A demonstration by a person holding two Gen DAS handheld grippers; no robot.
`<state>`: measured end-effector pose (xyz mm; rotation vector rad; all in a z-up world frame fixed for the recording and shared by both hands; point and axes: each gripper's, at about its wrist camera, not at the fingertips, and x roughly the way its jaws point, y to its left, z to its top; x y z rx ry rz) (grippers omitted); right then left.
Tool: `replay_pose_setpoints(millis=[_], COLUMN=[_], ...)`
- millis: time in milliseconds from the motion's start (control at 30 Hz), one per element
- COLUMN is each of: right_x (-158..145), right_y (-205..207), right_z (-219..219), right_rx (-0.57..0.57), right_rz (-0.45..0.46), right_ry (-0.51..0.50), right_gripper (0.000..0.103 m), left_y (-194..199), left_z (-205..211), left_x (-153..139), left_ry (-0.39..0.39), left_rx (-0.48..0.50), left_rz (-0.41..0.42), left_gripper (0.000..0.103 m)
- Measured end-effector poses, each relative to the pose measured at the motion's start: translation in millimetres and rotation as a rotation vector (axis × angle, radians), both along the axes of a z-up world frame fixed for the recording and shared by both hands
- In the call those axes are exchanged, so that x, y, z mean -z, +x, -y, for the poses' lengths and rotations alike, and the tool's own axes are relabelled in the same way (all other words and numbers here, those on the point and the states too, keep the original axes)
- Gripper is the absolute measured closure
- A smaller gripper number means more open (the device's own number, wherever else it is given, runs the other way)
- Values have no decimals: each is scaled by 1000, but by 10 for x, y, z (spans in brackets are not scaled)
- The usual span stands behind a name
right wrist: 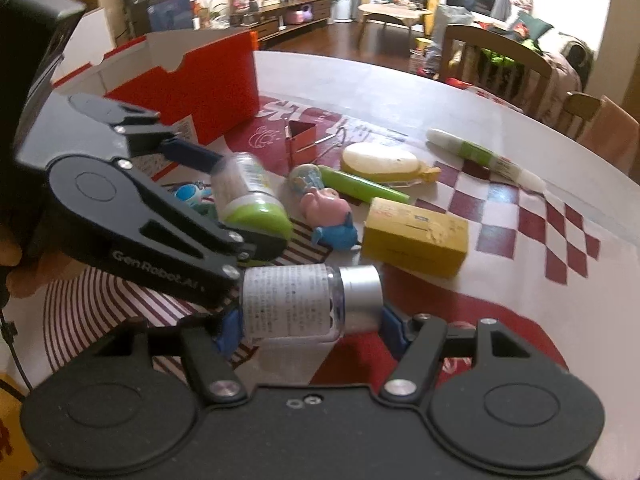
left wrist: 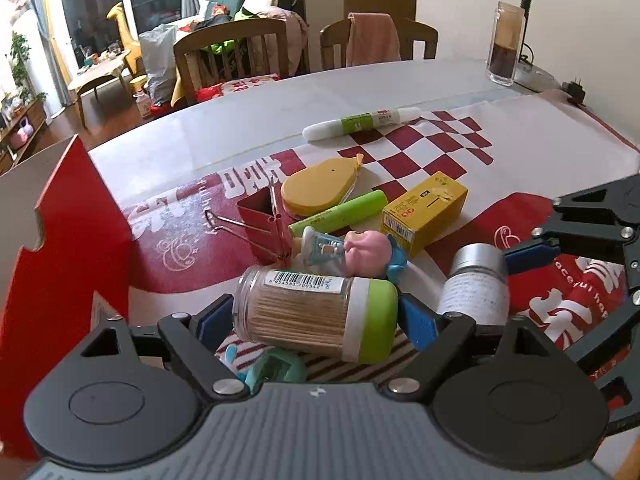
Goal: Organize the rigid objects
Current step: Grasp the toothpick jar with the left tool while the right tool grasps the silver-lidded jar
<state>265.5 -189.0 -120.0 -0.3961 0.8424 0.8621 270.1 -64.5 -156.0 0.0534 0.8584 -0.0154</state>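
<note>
A clear toothpick jar [left wrist: 316, 308] with a green cap lies on its side between my left gripper's [left wrist: 316, 318] blue pads, which press on its base and its cap. The right wrist view shows that same jar [right wrist: 248, 192] held in the left gripper [right wrist: 236, 200]. My right gripper [right wrist: 310, 326] is shut on a small labelled bottle [right wrist: 296, 304] with a silver cap, also lying sideways. In the left wrist view the bottle [left wrist: 476, 284] sits at the right, a blue pad [left wrist: 528, 256] against its cap.
On the red-and-white cloth lie a pink pig figure [left wrist: 360, 252], a yellow box [left wrist: 424, 210], a green tube [left wrist: 340, 214], a yellow pear-shaped case [left wrist: 316, 188], a red binder clip [left wrist: 264, 220] and a white-green pen [left wrist: 360, 122]. An open red box [left wrist: 72, 240] stands left; a glass jar [left wrist: 506, 44] far right.
</note>
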Motion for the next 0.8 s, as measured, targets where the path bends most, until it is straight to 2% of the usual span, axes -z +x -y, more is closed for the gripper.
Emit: replay_pose_setpoints(millis=[100,333,400,433,567,633,800], right_x=[-138,-464,-565,-611,-761,-788,-761], right_y=[-58,-182,-229,-251,-344,-351,-398], right_z=[90,146,152,144,120,133,221], right_rx=[34,97,100,99,95,113,152], right_rz=[4,28,32,39,79,79,51], right_ry=[19,14,23,26,26,28,41], right_gripper=[36,36,36,36,36,36,36], left_y=[-82,-313,-387,-427,-530,-551,-676], left_z=[-23,-97,-105,-111,-127,-127,-175], left_x=[-68,-321,-442,-509,-723,-735,-586], left_ry=[1,-58,-73,-76,-72,-58,-98], left_rx=[-39,-83,-84,-80,-50,-26,-13], left_rz=[4,18,31,45,92,87,64], left_gripper=[15,17,21,27,31,31,29])
